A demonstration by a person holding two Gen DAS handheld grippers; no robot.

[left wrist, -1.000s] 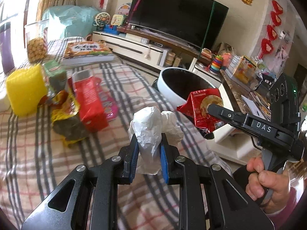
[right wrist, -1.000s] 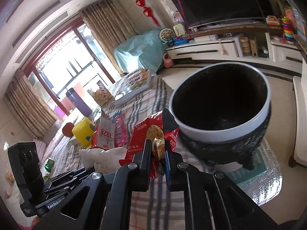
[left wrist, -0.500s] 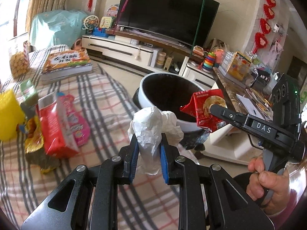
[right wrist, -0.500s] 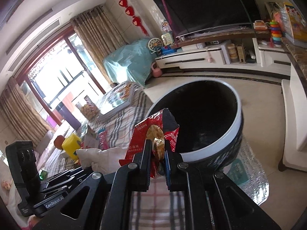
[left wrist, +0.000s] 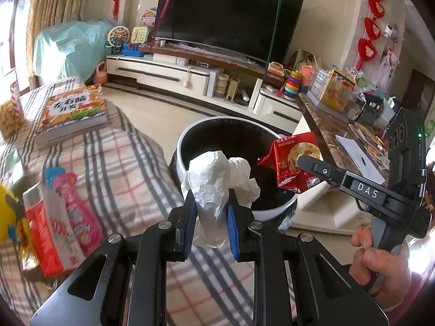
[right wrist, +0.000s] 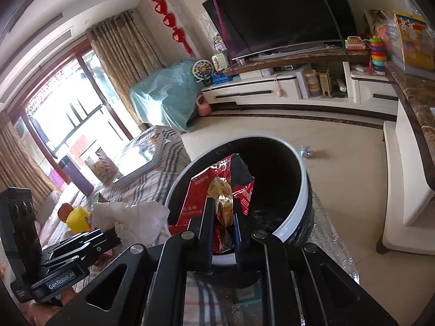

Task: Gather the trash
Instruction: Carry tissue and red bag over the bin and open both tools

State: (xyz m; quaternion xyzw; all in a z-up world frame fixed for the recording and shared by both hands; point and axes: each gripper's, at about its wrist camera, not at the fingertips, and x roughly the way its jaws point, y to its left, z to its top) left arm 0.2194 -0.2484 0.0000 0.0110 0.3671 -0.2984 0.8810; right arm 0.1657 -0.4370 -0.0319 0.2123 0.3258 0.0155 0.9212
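left wrist view: the left hand-held gripper (left wrist: 210, 224) pinches a crumpled white paper wad (left wrist: 214, 182) between its blue pads, at centre frame. the wad sits in front of the near rim of a round bin (left wrist: 190, 138), white outside and black inside, standing on the floor just beside a plaid-covered table (left wrist: 122, 168). at 3 o'clock the right hand-held gripper (left wrist: 301, 160), held by a hand (left wrist: 380, 260), clamps a red snack wrapper (left wrist: 291, 163) over the bin's right rim. on the table, a children's book (left wrist: 70, 114) lies at 10 o'clock, and a red carton (left wrist: 51, 231) with a pink packet (left wrist: 78, 217) at 8 o'clock.

right wrist view: the right gripper's jaws are pressed together on the red wrapper (right wrist: 220, 190), above the bin's (right wrist: 296, 212) dark opening.
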